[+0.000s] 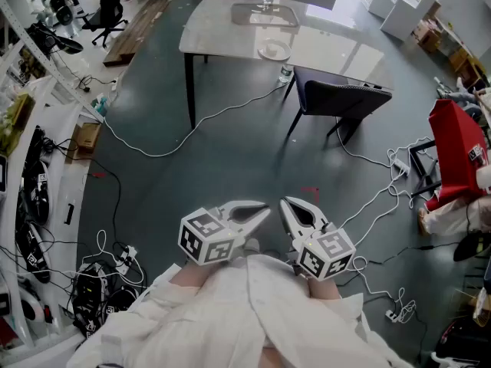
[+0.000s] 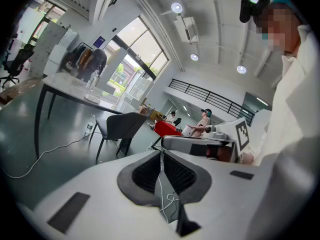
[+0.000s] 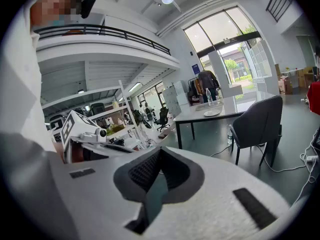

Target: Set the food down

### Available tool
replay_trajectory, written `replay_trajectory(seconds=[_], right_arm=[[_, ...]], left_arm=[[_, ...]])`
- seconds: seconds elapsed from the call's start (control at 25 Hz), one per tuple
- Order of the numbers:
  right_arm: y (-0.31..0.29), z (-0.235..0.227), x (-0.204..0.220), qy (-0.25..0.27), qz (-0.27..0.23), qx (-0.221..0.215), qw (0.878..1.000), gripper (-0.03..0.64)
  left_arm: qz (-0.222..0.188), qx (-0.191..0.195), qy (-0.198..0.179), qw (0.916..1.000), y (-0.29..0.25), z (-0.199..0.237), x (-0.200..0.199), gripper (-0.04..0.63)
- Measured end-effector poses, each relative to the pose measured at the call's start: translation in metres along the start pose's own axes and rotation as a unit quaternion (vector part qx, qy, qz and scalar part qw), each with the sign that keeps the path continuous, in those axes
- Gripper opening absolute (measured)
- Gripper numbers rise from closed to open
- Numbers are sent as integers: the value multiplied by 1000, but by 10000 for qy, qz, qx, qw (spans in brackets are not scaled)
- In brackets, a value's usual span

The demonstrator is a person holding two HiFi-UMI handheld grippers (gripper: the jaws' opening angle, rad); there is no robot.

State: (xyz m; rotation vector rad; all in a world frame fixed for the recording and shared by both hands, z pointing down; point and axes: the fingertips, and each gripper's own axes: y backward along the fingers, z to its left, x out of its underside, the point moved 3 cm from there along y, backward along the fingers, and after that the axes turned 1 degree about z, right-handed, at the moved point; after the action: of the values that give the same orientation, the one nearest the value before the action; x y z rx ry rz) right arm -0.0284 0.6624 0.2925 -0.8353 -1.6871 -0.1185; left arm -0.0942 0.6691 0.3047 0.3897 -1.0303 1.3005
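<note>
Both grippers were pale grey, matte plastic and beak-shaped, each with a white cube of black square markers behind it. The left gripper (image 1: pixel 265 211) had its jaws closed together, their dark ribbed pads (image 2: pixel 150 171) meeting at the tip with nothing between them. The right gripper (image 1: pixel 285 204) was likewise pressed closed and empty. The two tips angled toward each other, just beside one another, above the smooth dark floor (image 1: pixel 230 152).

Well apart, ahead of them, stood the counter (image 1: pixel 230 37), which had a glossy pale rectangular top and thin dark legs. Near its front edge lay a round white plate (image 1: pixel 274 50), flat and without any long axis. Whether it carried food was too small to tell. A dark padded chair (image 1: pixel 337 98) stood just beside the counter.
</note>
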Motion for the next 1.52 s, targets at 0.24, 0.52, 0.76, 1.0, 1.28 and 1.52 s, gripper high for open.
replay_trajectory(seconds=[0.24,0.52,0.76,1.0,1.28,1.52], right_arm=[[5,-1,1,90,-1,32,10000,3],[11,-10,-1,-29,-102,158,9998,3],[16,-19,0,-81,-132,209,9997,3],[18,-24,-14,-531,-650,-183,9963,3],[25,-37,1,-607,-361,-252,9972,4],[34,-48,25,-794,-80,-142,9967,5]], left_arm=[[-34,38,143,9999,1,0,4,32],[66,102,84,9999,-5,-2,3,32],[60,98,72,9999,-10,-5,2,32],[-32,45,97,9999,-16,-7,-3,32],[-170,18,518,9985,-29,-14,6,32],[-112,198,1142,9932,-43,-17,23,32]])
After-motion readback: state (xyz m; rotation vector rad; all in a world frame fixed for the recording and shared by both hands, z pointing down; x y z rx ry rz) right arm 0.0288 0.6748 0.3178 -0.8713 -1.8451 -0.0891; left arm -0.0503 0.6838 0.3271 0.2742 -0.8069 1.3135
